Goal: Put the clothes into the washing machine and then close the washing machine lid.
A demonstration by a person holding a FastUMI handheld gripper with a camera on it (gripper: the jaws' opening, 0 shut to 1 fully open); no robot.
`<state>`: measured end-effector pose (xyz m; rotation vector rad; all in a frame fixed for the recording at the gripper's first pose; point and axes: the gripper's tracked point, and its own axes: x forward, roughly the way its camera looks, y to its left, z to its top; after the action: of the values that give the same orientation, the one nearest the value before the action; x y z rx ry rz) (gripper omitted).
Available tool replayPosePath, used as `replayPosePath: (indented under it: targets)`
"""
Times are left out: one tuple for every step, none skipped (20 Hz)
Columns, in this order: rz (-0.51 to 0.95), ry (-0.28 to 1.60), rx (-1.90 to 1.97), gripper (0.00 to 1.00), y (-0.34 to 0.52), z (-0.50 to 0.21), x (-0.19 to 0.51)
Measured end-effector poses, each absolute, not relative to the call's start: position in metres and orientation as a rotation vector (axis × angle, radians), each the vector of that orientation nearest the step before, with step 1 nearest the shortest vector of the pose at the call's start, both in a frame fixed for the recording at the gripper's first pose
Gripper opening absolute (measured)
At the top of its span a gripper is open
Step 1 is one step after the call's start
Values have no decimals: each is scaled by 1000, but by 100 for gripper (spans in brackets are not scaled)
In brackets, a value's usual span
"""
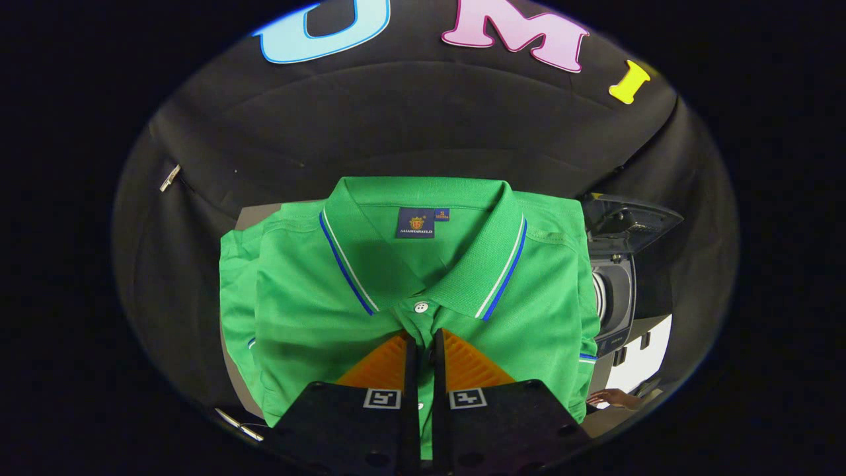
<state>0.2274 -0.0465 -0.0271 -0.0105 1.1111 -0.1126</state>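
A folded green polo shirt (pixel 310 311) with a blue and white striped collar lies spread ahead of me, collar pointing away. My gripper (pixel 423 338) sits on the shirt's button placket just below the white top button. Its two fingers are drawn close together, with a thin strip of green fabric pinched between them. To the right of the shirt stands the small washing machine (pixel 615 297). Its lid (pixel 628 221) is raised and the drum opening is partly hidden behind the shirt's right shoulder.
A grey table surface (pixel 254 215) peeks out behind the shirt's left shoulder. A person's hand (pixel 611 397) rests low on the right, near the machine's base. The black booth cloth rises behind everything.
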Motion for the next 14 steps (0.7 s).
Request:
replayPosePath:
  targets:
    - [-105,1072,-3,12,-45,-26,229]
    - [-96,1015,6,12,-44,-24,230]
    - [-78,943,19,12,-44,-22,229]
    - [-63,868,43,12,-44,-19,229]
    - [-55,791,81,12,-45,-17,229]
    - [-51,711,139,12,-46,-12,229]
    - [-51,653,200,12,-46,-12,228]
    - [-46,616,246,12,-47,-9,224]
    - [-47,608,262,12,-49,-7,222]
    - [-54,594,254,12,-53,-3,218]
    - [-55,591,228,12,-53,-1,216]
    - [-57,568,187,12,-53,4,217]
    - [-54,549,144,12,-51,6,217]
    - [-56,515,102,12,-51,15,217]
